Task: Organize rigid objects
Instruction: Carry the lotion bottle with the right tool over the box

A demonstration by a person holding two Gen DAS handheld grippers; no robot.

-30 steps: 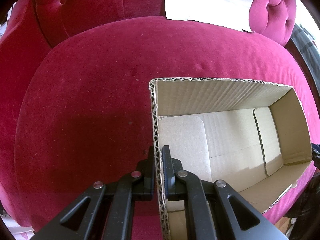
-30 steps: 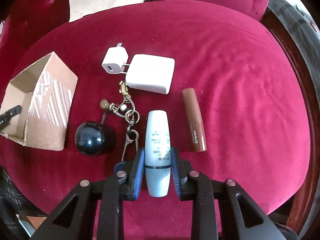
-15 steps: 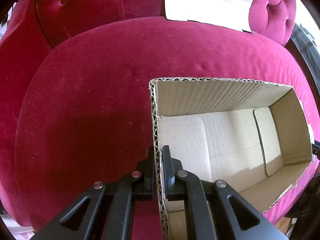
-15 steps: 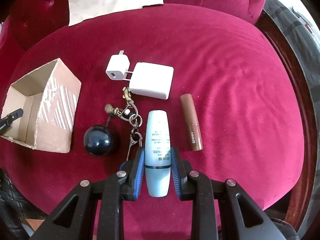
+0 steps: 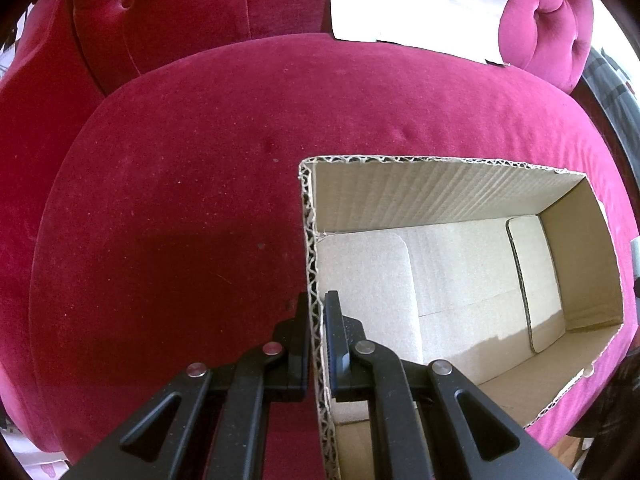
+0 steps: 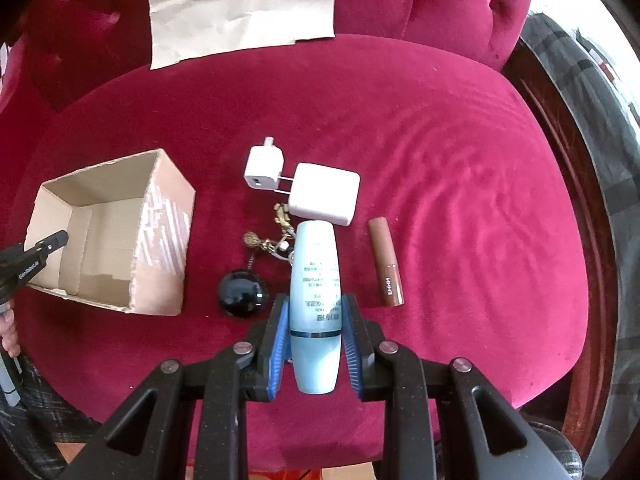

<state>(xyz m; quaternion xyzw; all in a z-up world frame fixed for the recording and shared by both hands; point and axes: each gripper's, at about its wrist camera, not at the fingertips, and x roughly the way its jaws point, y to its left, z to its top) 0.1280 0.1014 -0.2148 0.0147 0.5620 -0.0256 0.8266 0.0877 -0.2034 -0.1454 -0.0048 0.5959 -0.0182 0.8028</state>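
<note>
The right gripper [image 6: 316, 320] clamps a pale blue bottle [image 6: 315, 292] at its middle, clear of the red cushion [image 6: 460, 208]; smooth and probably light, it could slip. To its left, the left gripper [image 5: 317, 336] pinches the cardboard box [image 5: 440, 196] wall

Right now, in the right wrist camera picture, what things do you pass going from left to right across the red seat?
Cardboard box → black ball → pale blue bottle held in the right tool → brown tube.
</note>
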